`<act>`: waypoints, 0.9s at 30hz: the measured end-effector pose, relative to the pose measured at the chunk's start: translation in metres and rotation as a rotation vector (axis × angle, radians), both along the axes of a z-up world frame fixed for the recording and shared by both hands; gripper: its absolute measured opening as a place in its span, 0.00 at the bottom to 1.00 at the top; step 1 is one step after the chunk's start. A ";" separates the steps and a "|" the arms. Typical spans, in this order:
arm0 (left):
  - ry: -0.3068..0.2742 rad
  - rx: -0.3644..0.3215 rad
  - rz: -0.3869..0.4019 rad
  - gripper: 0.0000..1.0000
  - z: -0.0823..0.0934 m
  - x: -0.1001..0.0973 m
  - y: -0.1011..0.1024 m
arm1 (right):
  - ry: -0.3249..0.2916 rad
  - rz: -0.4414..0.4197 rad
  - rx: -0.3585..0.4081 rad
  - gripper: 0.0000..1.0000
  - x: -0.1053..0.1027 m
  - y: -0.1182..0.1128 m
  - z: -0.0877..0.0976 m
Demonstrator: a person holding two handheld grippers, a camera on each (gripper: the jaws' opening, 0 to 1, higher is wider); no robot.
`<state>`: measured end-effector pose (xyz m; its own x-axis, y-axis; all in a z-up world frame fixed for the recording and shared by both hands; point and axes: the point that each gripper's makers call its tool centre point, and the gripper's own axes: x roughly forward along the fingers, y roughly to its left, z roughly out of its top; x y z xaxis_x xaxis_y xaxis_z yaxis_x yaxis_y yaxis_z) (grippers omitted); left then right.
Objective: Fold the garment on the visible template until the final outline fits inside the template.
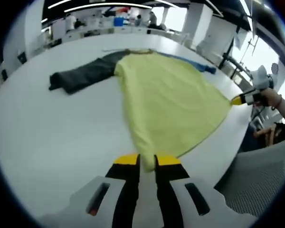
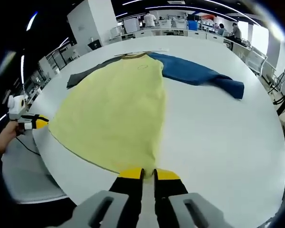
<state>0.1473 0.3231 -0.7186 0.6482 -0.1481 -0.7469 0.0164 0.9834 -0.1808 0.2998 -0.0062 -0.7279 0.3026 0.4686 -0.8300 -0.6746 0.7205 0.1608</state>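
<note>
A garment with a yellow body (image 1: pixel 166 99) (image 2: pixel 114 109) lies spread flat on the white table (image 1: pixel 47 142) (image 2: pixel 218 137), collar at the far end. Its dark grey sleeve (image 1: pixel 80 75) (image 2: pixel 83 76) reaches one way and its blue sleeve (image 1: pixel 199 65) (image 2: pixel 199 73) the other. My left gripper (image 1: pixel 148 160) is shut on one near hem corner, and it also shows in the right gripper view (image 2: pixel 42 122) at the left. My right gripper (image 2: pixel 149 174) is shut on the other hem corner, and it shows in the left gripper view (image 1: pixel 237 100) at the right, held by a hand (image 1: pixel 275 99).
The near table edge runs just beneath both grippers. A grey chair (image 1: pixel 261 171) (image 2: pixel 23 171) stands off that edge between the hands. Desks, screens and people (image 2: pixel 149 19) fill the room beyond the far side of the table.
</note>
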 end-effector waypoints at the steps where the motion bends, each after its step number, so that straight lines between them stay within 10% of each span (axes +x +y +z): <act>1: 0.001 0.001 -0.001 0.09 0.000 0.000 0.000 | -0.002 0.002 0.002 0.02 0.001 0.000 0.000; 27: 0.076 0.016 -0.020 0.00 -0.013 -0.009 -0.001 | 0.006 0.041 -0.010 0.00 -0.007 -0.003 -0.004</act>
